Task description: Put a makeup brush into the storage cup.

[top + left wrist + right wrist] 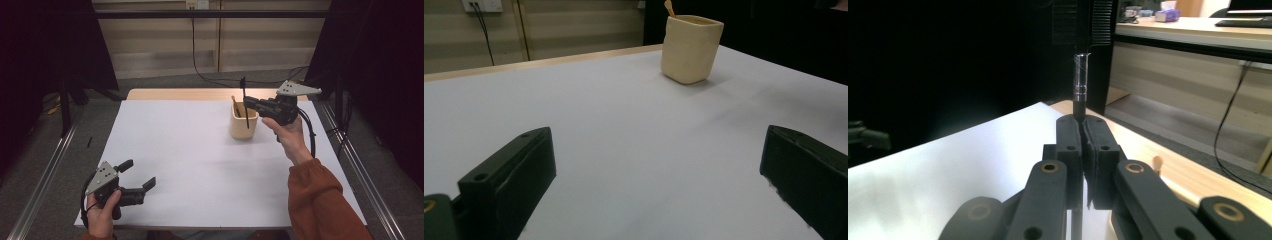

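Observation:
A cream cup [243,125] stands on the white table top [190,160] at the far right, with a wooden stick [233,102] leaning inside it. Just above the cup, my right gripper [246,102] is shut on a black pen [243,95] that stands upright, its lower end over the cup's mouth. In the right gripper view the jaws meet around the pen [1080,85] at my right gripper [1083,132]. My left gripper [139,173] rests open near the front left corner, with nothing between its jaws. In its view, my left gripper [659,165] faces the cup [689,47].
A wooden strip [200,94] runs along the table's far edge. Metal rails [50,165] lie on the floor to either side. A black cable [200,60] hangs from a wall socket behind the table. Dark curtains stand at both sides.

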Demonstrator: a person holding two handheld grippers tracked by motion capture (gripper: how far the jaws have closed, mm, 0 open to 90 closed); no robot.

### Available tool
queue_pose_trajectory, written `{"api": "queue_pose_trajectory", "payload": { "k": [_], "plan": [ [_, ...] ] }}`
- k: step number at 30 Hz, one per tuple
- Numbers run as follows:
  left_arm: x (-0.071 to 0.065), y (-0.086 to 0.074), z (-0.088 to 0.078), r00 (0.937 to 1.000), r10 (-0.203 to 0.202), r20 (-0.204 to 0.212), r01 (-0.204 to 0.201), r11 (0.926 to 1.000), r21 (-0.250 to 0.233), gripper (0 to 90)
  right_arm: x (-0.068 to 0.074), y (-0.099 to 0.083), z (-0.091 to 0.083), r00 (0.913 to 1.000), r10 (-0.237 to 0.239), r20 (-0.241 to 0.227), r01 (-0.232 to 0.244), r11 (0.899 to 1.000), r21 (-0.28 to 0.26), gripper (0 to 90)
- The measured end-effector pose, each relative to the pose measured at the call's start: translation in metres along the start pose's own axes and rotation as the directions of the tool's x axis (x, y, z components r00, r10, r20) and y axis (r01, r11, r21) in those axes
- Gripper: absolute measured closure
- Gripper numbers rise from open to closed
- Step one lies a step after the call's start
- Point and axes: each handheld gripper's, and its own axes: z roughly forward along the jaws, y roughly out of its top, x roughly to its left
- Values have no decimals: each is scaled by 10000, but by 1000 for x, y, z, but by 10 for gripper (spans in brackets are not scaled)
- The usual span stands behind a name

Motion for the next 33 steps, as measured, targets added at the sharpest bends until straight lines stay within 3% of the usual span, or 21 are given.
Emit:
{"api": "queue_pose_trajectory", "payload": {
  "k": [19, 29, 33],
  "plan": [
    [-1, 0, 1, 10000, -2, 27, 2, 10000, -26, 14, -19, 18, 11, 9985, 51, 552, -43, 9999, -148, 860],
    [-1, 0, 1, 10000, -1, 25, 1, 10000, -3, 14, -28, 17, 23, 9952, -19, 981, 22, 10000, -34, 860],
    [-1, 0, 1, 10000, 30, 38, -30, 10000, 13, 14, -35, 15, 28, 9929, 217, 1173, -206, 9997, -108, 860]
  ]
}}
